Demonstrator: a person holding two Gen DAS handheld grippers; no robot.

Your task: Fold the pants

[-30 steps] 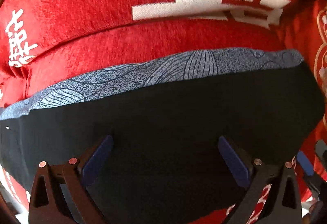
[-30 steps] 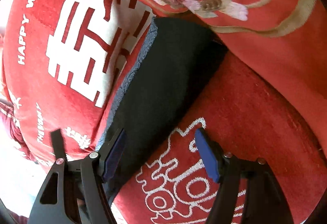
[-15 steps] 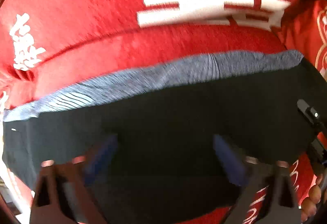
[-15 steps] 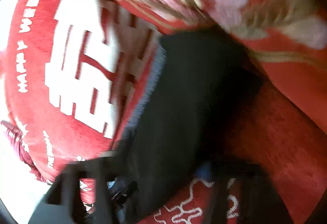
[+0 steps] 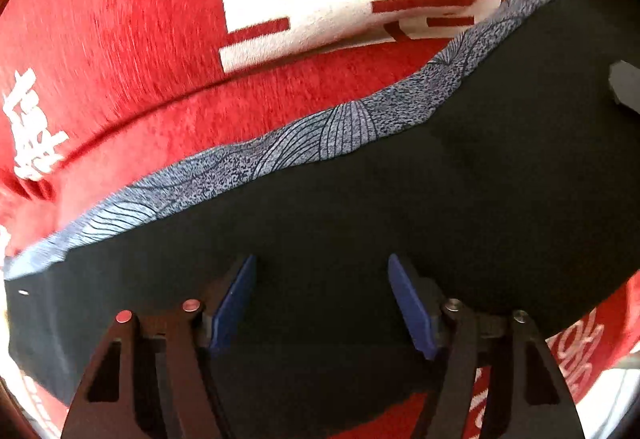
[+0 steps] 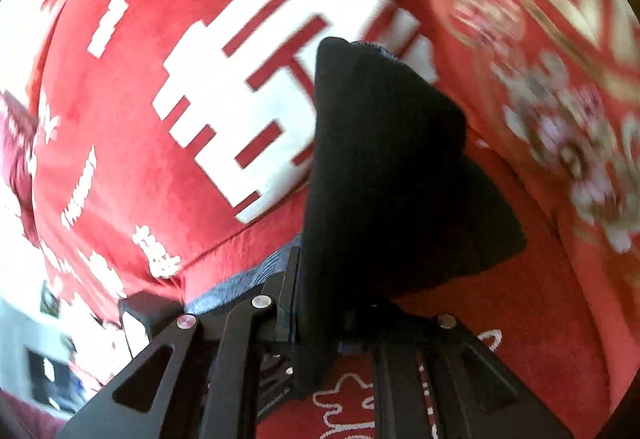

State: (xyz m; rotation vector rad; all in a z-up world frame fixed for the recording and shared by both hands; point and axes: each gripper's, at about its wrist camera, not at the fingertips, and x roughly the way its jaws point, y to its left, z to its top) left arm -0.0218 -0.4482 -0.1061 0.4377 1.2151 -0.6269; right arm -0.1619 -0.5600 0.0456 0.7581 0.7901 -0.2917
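right gripper (image 6: 320, 323) clamped on black fabric pants (image 6: 384, 175), lifted off red plush bedding (image 6: 132, 87); left gripper (image 5: 322, 303) jaws just been closing, pads apart over pants, not pinching.

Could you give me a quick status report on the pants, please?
Right gripper shut on pants, end lifted. Left gripper closing over pants, pads not pressing. Nothing in the way.

pants (image 5: 400, 231) | black fabric with a blue-grey band of fine line pattern along one edge | lie spread on red bedding, flat at one end | other end (image 6: 380, 167) raised upright into a peaked fold, off the bedding
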